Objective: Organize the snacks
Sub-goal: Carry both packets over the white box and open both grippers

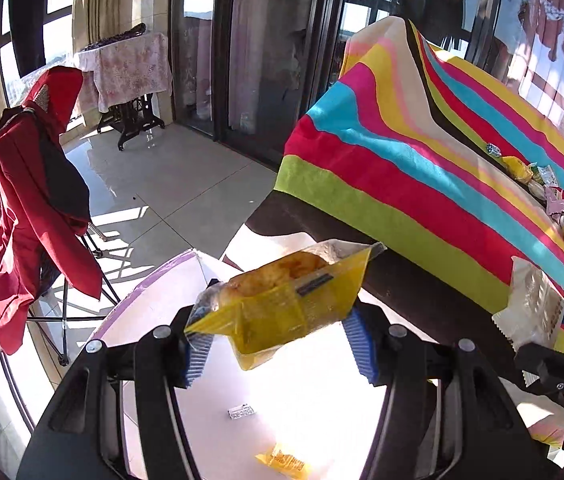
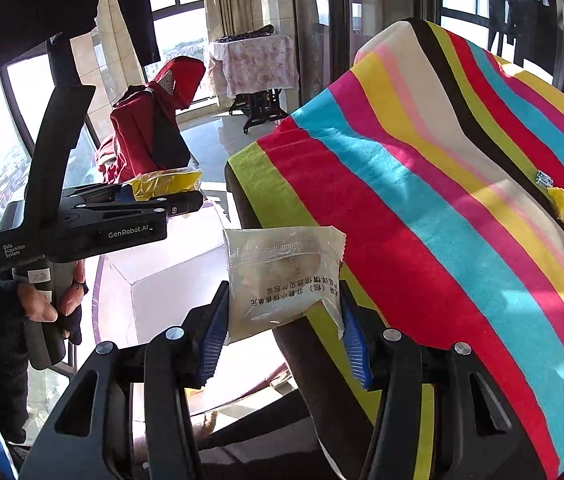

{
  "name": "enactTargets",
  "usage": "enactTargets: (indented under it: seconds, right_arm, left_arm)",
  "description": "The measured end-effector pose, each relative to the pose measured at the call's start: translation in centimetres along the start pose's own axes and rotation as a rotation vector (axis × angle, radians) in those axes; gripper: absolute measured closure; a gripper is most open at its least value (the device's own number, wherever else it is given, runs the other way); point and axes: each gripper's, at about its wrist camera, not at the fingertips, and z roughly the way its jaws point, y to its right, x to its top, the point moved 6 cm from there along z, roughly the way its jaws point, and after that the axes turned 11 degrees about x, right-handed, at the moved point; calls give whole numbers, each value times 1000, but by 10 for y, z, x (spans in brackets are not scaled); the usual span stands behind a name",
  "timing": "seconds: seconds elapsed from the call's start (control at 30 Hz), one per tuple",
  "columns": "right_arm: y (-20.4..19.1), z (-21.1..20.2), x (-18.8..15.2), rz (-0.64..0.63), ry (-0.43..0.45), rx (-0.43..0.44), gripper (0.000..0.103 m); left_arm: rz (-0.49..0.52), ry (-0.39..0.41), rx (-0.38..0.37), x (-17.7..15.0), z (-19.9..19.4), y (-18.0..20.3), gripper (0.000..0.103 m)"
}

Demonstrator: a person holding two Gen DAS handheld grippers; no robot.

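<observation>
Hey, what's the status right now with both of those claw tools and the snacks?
Left gripper shut on yellow snack packet. Right gripper shut on clear snack packet. Both above white box; nothing blocking.

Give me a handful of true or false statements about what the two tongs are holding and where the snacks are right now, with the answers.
1. The left tongs are shut on a yellow snack packet. True.
2. The right tongs are empty. False: they grip a clear white packet.
3. Several snacks lie on the striped cloth. True.
4. The white bin under the left tongs holds no snacks. False: a small white packet and a yellow packet lie inside.
</observation>
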Motion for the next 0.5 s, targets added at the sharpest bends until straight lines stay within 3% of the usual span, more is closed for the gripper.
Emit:
enactTargets:
  seconds: [0.2,0.27,0.3,0.33,0.5]
  right_arm:
    - [-57,45,-19,-139,-120,100,50]
    - [-68,55,-24,-159,-146,133,42]
    - [-71,57,-26,-160,-152,146,34]
    - [-74,57,-27,-159,-150,157,32]
    - [-61,34,-28,-150,-103,114,30]
  left_arm:
    - [-64,-127,108,-41,23,-55,42]
    - [-74,-142,155,-43,25,-64,27]
    - [-85,-132,174,-41,24,-68,13]
    - [-94,-116,194,-37,22,-71,4]
    - [-39,-35,316,-11,13,-61,2]
